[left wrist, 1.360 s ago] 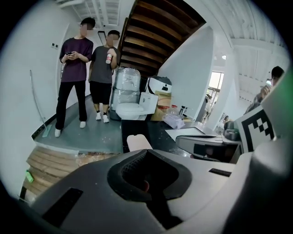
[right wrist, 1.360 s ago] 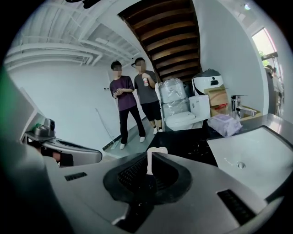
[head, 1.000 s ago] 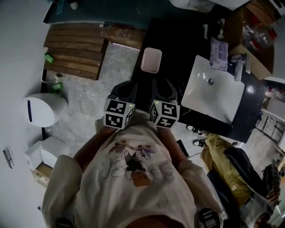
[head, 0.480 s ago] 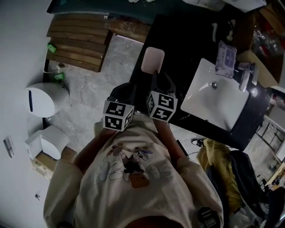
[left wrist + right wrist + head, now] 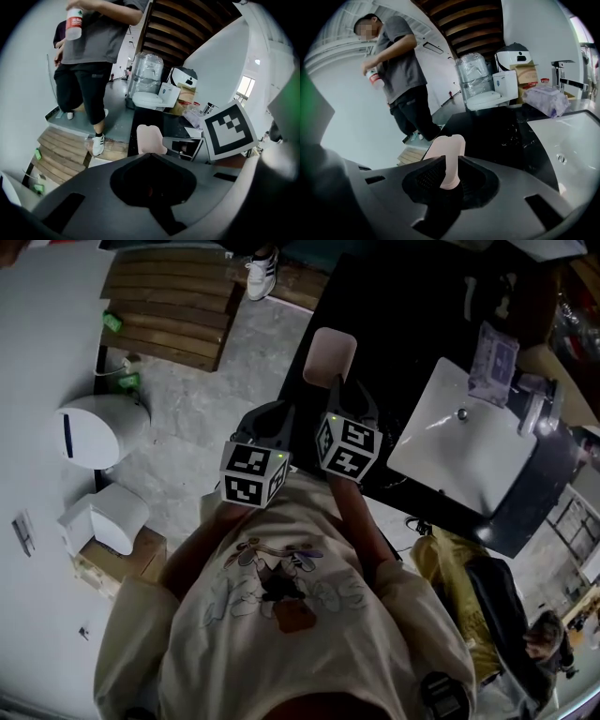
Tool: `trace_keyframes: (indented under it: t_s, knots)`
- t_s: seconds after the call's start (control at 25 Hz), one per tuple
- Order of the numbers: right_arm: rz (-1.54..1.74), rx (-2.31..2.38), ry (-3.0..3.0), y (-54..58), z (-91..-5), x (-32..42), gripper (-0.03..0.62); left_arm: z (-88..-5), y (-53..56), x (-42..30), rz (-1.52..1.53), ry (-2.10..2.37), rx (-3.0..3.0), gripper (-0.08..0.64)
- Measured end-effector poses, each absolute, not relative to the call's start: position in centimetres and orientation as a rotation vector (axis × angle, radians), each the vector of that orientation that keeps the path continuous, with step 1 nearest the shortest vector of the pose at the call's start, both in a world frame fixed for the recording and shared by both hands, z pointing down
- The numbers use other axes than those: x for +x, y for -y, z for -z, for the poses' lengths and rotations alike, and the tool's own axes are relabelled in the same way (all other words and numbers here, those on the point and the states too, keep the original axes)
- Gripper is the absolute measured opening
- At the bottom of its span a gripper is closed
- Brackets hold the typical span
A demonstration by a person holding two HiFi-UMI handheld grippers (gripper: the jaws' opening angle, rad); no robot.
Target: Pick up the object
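A pale pink shallow tray lies on the black counter, near its left edge. My right gripper reaches over the counter's edge. Its jaws are closing, and the pads press on the tray's near rim from both sides. In the right gripper view the tray stands up between the fingers. My left gripper hovers beside the right one, left of the counter over the floor. Its jaws meet at the tips with nothing between them, and the tray shows just beyond.
A white sink basin with a faucet sits in the counter at right, a purple packet behind it. A person holding a bottle stands ahead on the floor. Wooden slats and a white bin lie left.
My right gripper has advanced to the pink tray and its jaws have narrowed onto the tray's near rim. The left gripper stays beside it. A shoe has entered the top of the head view.
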State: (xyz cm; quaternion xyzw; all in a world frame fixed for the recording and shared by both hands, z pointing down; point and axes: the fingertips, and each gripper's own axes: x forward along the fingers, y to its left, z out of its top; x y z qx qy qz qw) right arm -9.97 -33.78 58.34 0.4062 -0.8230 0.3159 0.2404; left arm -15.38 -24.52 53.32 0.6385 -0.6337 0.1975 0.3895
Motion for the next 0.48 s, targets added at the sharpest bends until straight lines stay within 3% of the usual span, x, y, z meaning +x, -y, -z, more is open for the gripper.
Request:
trace_keyframes:
  t_s: [0.48]
  knots:
    - [-0.906,1.164,2.202,35.0,-59.9,-10.6,0.072,-54.5,24.6,-17.0,-0.506,1.616,1.562,0.014]
